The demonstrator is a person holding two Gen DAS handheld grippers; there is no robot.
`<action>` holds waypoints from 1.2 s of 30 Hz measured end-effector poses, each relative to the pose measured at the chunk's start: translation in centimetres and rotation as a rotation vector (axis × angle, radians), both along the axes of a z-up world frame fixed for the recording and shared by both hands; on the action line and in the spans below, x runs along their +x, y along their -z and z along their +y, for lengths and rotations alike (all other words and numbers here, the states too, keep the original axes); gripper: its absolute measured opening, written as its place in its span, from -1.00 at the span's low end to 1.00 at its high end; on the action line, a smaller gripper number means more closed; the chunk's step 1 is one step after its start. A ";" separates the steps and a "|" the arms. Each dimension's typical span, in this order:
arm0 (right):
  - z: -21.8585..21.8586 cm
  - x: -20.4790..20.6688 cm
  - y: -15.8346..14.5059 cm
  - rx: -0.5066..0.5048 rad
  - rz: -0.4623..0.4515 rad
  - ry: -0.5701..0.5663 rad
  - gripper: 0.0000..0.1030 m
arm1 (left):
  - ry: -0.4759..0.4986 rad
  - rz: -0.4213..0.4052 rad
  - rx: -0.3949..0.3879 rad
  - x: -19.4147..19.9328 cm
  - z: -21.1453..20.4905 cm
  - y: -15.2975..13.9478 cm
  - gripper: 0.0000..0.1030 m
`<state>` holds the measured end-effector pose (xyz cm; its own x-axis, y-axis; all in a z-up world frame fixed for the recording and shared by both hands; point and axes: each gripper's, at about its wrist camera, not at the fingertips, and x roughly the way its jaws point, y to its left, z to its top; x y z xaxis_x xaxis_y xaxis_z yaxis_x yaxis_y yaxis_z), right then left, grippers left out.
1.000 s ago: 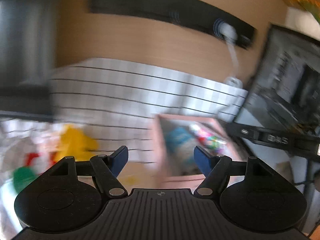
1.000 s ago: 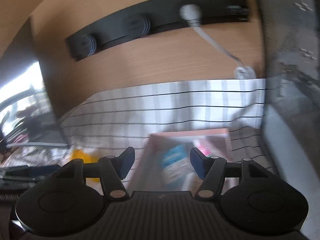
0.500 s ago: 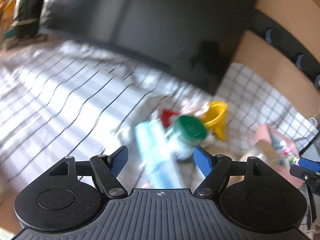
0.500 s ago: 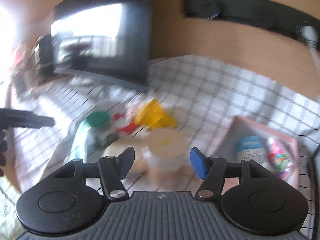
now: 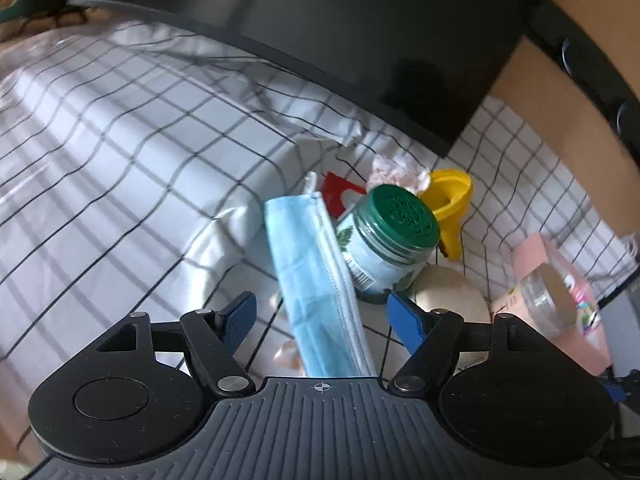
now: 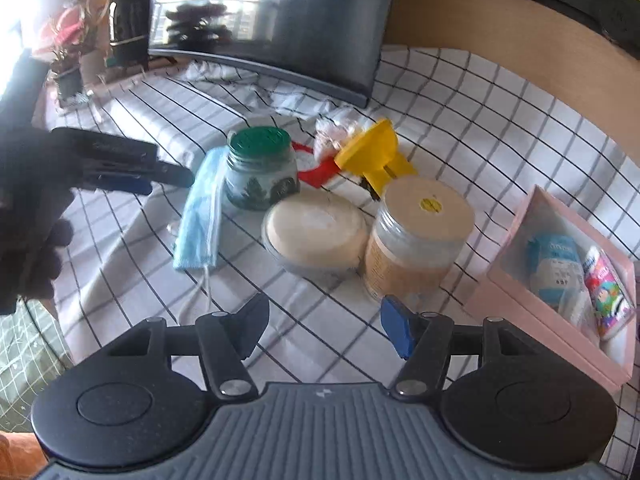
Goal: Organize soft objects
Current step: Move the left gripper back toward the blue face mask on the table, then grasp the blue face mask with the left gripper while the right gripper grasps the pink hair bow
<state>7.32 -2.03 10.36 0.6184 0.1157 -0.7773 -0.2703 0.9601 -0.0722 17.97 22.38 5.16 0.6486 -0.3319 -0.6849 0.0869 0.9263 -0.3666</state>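
A light blue face mask (image 5: 316, 276) lies on the checked cloth, leaning against a green-lidded jar (image 5: 390, 236); it also shows in the right wrist view (image 6: 200, 216). My left gripper (image 5: 320, 312) is open, its fingers either side of the mask's near end, just above it. It shows from the side in the right wrist view (image 6: 136, 172). My right gripper (image 6: 324, 328) is open and empty, hovering short of a round cream-lidded tub (image 6: 316, 232) and a tall clear jar (image 6: 416, 240). A crumpled pinkish tissue (image 6: 336, 132) lies behind a yellow funnel (image 6: 372, 156).
A pink open box (image 6: 560, 280) at the right holds a blue tissue pack (image 6: 554, 268) and a colourful pack (image 6: 606, 288). A red card (image 6: 316, 168) lies under the funnel. A dark monitor (image 6: 280, 20) stands at the back. A wooden wall (image 6: 500, 40) is behind.
Both views swung left from the pink box and wall to the cluster of objects. My left gripper came down over the blue mask. Both stayed open.
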 end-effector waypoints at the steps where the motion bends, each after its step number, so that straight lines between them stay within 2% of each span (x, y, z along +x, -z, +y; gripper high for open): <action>1: -0.3 -0.1 0.0 -0.004 0.008 0.013 0.21 | 0.017 0.010 0.019 0.5 -0.6 0.3 0.50; 3: -0.9 -0.2 0.3 -0.010 0.022 0.038 0.21 | 0.027 0.037 0.045 1.4 -1.4 1.2 0.50; 7: -2.0 -0.4 0.7 -0.014 0.045 0.079 0.21 | 0.018 0.078 0.046 2.6 -2.2 3.1 0.50; 17: -3.2 -0.9 1.8 0.010 0.079 0.113 0.21 | 0.003 0.069 0.034 3.5 -2.6 3.4 0.48; 19: -3.2 -0.9 1.9 0.016 0.081 0.111 0.21 | 0.004 0.058 0.094 3.2 -3.0 3.3 0.22; 20: -3.1 -0.9 1.9 0.017 0.081 0.110 0.21 | -0.008 0.062 0.154 3.1 -3.4 3.2 -0.15; 21: -3.1 -0.9 1.9 0.018 0.081 0.107 0.21 | -0.018 0.074 0.207 3.2 -3.6 3.1 -0.61; 22: -3.1 -0.8 1.9 0.019 0.079 0.104 0.21 | -0.030 0.093 0.220 3.3 -3.5 3.0 -0.67; 23: -3.0 -0.7 1.9 0.019 0.076 0.101 0.21 | -0.050 0.099 0.187 3.2 -3.0 2.8 -0.68; 25: -2.7 -0.6 1.8 0.022 0.069 0.094 0.21 | -0.058 0.057 0.113 2.3 -1.9 2.0 -0.72; 28: -2.3 -0.2 1.9 0.038 0.066 0.079 0.21 | -0.054 0.000 0.081 0.9 -0.5 0.7 -0.73; 31: -1.2 0.3 2.0 0.064 0.065 0.038 0.21 | -0.032 -0.023 -0.029 -0.3 1.7 -0.6 -0.74; 36: 2.5 2.1 2.3 0.114 0.081 -0.087 0.21 | -0.048 -0.032 -0.066 -1.7 4.9 -2.0 -0.74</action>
<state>9.40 0.52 8.04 0.5382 0.2558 -0.8030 -0.3529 0.9337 0.0609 16.23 27.29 7.12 0.6862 -0.3435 -0.6412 0.0560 0.9038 -0.4242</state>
